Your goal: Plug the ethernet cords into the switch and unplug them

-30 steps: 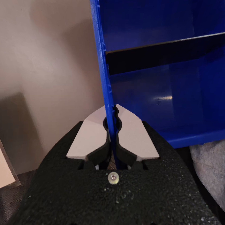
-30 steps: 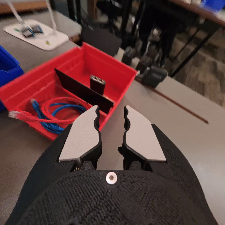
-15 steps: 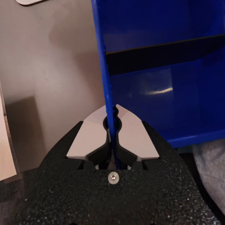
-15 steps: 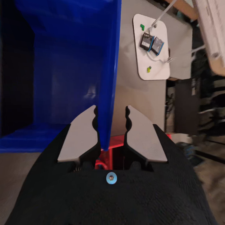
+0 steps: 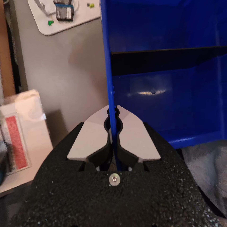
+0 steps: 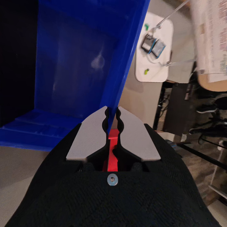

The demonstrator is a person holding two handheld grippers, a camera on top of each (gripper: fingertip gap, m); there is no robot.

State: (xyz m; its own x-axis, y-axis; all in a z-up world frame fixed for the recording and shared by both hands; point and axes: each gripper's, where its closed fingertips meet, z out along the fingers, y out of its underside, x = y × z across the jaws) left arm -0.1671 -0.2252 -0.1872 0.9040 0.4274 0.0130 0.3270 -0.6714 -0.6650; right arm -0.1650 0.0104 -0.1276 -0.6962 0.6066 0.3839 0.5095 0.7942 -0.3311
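Note:
A blue plastic bin (image 5: 172, 110) with a black divider (image 5: 165, 60) across its inside fills both views and looks empty. My left gripper (image 5: 112, 108) is shut on the bin's left side wall, which runs up between the jaws. In the right wrist view the same bin (image 6: 79, 61) is on the left. My right gripper (image 6: 112, 108) is closed on the bin's right side wall, whose edge sits between the fingertips. A red bin (image 6: 112, 159) shows below, through the gap between the right jaws.
A white pad (image 5: 63, 22) with two small dark boxes lies on the grey table (image 5: 67, 73) beyond the bin, also in the right wrist view (image 6: 153, 51). A white box with a red label (image 5: 24, 129) stands at left. Grey cloth (image 5: 206, 172) lies at lower right. The grippers' ends are close to 25 cm from one another.
My right gripper swung from the red bin to the blue bin's right wall and closed on it. The left gripper stayed shut on the left wall while the view shifted toward the white pad.

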